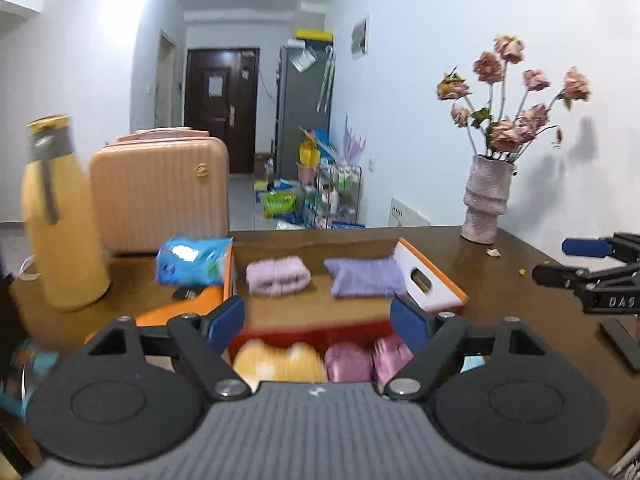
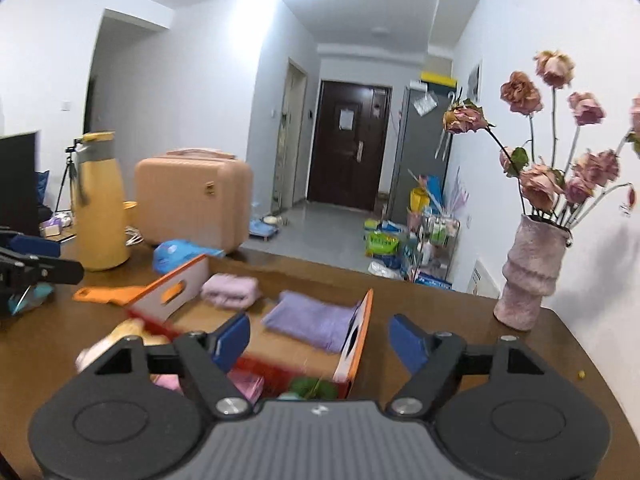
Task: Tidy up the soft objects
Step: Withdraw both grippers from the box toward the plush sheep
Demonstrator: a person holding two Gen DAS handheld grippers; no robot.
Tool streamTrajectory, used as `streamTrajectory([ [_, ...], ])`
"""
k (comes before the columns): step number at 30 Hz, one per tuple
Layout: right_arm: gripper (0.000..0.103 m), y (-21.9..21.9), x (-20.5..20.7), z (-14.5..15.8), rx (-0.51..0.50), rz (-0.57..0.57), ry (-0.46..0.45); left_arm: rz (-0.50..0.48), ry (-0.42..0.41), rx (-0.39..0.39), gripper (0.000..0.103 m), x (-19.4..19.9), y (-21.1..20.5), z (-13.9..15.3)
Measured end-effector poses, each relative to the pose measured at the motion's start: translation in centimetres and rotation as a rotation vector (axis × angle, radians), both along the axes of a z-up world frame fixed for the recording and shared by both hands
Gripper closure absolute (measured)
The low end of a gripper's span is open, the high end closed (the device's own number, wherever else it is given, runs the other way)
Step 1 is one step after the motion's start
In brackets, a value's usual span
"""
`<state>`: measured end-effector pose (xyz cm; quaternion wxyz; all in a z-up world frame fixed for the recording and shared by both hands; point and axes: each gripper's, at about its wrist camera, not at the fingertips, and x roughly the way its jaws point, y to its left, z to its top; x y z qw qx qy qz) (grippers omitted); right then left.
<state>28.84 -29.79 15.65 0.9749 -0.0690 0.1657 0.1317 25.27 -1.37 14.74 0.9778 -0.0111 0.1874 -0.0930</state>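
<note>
An orange-edged cardboard box [image 1: 432,276] stands on the brown table. Its far section holds a rolled pink towel [image 1: 278,276] and a folded purple towel [image 1: 364,277]. The near section holds a yellow soft item [image 1: 276,362] and pink soft items [image 1: 348,360]. My left gripper [image 1: 318,322] hovers above the box's near section, open and empty. My right gripper [image 2: 320,340] is open and empty over the box's right wall [image 2: 362,328], with the purple towel [image 2: 312,320] and pink towel [image 2: 230,288] just beyond. Each gripper shows at the edge of the other's view, the right gripper [image 1: 568,262] and the left gripper [image 2: 44,258].
A yellow flask [image 1: 64,216] and a blue soft pack [image 1: 192,260] stand left of the box, with a pink suitcase [image 1: 160,188] behind. A vase of dried roses [image 1: 486,200] sits at the table's far right corner. An orange flap [image 2: 108,293] lies left of the box.
</note>
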Motion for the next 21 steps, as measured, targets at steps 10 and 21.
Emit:
streamTrajectory([
  [10, 0.023, 1.8, -15.8, -7.5, 0.16, 0.041, -0.037, 0.075, -0.004, 0.009, 0.007, -14.8, 2.1, -7.3],
  [21, 0.03, 3.8, -18.5, -9.9, 0.169, 0.072, 0.032, 0.082, 0.025, -0.016, 0.007, -15.0, 2.7, -9.3],
])
